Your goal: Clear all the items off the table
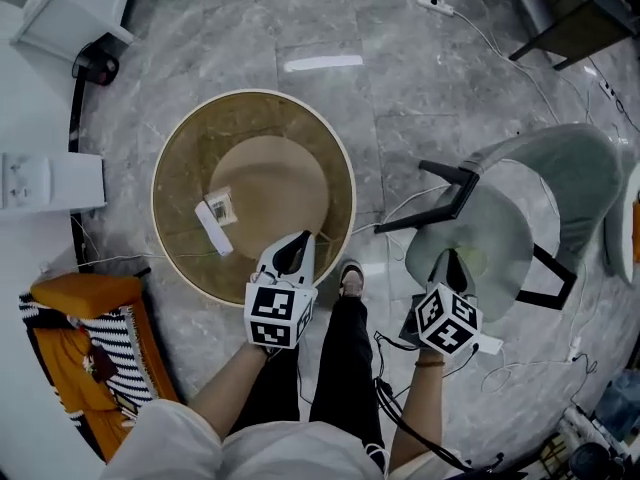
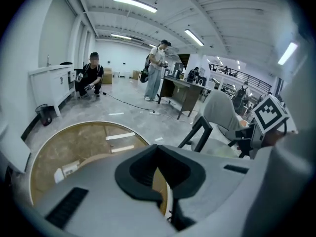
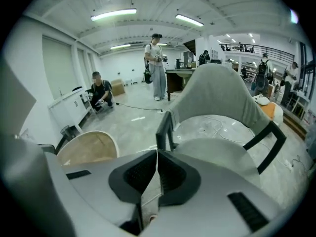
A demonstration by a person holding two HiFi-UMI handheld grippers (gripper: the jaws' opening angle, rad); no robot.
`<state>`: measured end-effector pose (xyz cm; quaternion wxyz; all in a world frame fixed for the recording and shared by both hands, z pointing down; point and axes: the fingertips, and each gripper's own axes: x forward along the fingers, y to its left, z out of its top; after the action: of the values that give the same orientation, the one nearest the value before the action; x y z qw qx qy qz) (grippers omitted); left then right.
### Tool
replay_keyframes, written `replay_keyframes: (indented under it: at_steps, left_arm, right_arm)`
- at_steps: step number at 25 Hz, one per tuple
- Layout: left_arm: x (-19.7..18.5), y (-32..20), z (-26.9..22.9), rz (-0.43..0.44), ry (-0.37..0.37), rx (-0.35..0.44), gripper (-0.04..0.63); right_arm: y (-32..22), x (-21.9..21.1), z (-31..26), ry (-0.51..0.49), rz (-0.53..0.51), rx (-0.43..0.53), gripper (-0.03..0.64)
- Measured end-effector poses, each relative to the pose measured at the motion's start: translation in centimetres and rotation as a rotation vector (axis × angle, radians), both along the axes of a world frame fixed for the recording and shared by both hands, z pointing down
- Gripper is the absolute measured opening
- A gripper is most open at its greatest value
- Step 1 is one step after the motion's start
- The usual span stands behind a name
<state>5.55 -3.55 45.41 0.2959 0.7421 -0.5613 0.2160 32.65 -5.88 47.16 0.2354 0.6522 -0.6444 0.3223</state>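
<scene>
Closest, my left tool (image 1: 293,255) hangs over the round worktop's (image 1: 190,148) near edge, jaws together, empty. My right tool (image 1: 452,266), closed too, is over the chair (image 1: 560,173). One white tag (image 1: 213,230) lies left of centre. Next, I judge, open and reach for it. Its print is too small to read.

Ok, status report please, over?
Left gripper shut, empty. Right gripper shut, empty, above grey black-framed chair. White rectangular tag lies on round glass table. Nothing blocks it.

Tan table (image 1: 185,183), gry chair (image 1: 565,173), blk/wht striped cloth (image 1: 105,343)
</scene>
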Motion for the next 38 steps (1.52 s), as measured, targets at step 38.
replay_keyframes:
  at_steps: [38]
  left_arm:
    - [-33.8, 20.7, 0.5, -0.673, -0.023, 0.012, 0.003]
  right_arm:
    - [11.4, -50.7, 3.3, -0.195, -0.875, -0.176, 0.028]
